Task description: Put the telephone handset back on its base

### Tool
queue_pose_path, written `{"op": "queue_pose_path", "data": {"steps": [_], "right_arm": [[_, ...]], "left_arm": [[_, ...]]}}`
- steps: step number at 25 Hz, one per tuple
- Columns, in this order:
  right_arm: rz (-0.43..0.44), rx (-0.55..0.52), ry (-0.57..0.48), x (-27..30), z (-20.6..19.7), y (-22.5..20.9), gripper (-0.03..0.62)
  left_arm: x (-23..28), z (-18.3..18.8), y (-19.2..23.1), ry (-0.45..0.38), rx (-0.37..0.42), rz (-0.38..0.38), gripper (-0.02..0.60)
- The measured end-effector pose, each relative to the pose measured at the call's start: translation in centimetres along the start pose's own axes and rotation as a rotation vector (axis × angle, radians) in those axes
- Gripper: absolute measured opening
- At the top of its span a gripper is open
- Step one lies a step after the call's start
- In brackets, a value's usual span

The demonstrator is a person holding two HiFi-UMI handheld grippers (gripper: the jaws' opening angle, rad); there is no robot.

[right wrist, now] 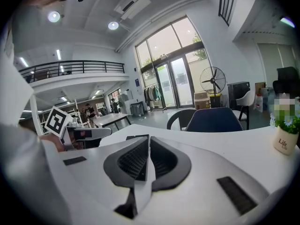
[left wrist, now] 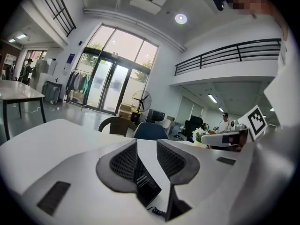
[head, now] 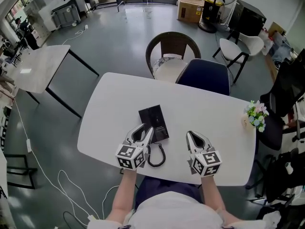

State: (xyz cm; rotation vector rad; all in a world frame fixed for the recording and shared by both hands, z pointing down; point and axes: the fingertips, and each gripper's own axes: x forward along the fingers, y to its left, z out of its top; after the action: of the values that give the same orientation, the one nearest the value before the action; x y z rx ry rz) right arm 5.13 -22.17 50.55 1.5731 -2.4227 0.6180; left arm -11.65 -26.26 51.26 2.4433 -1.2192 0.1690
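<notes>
Seemingly the handset [head: 148,120] already lies on its base [head: 159,120] mid-table [head: 114,104]. Left hand-held gripper [head: 147,130] gapes empty beside it; right hand-held gripper [head: 190,134] is closed. Snagging the coiled cord [head: 156,156] could drag it off.

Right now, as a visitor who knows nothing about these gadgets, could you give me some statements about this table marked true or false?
1. The left gripper clamps the telephone. False: its jaws stand apart, pressing nothing.
2. A coiled cord lies on the table. True.
3. The right gripper holds the cord. False: its jaws are together and empty.
4. A flower pot stands near the table's right edge. True.
5. The telephone is white. False: it is black.
</notes>
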Motion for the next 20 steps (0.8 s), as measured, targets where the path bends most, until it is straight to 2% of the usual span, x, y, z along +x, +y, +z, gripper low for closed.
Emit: {"op": "queue_pose_path", "data": {"steps": [6, 12, 17, 20], "right_arm": [[-0.015, 0.016, -0.061, -0.9, 1.7, -0.9, 0.038], [-0.049, 0.017, -0.136, -2.4, 4.1, -1.9, 0.038], [-0.065, -0.015, -0.180, -3.5, 5.5, -2.0, 0.038], [-0.076, -0.040, -0.201, -4.0, 6.1, -1.9, 0.038]], "left_arm": [[-0.2, 3.7, -3.4, -0.084, 0.051, -0.037, 0.120], [-1.0, 7.4, -6.6, -0.151, 0.205, -0.074, 0.085], [-1.6, 8.2, -8.1, -0.178, 0.303, -0.062, 0.024], [-1.7, 7.8, -8.3, -0.170, 0.312, -0.048, 0.015]]}}
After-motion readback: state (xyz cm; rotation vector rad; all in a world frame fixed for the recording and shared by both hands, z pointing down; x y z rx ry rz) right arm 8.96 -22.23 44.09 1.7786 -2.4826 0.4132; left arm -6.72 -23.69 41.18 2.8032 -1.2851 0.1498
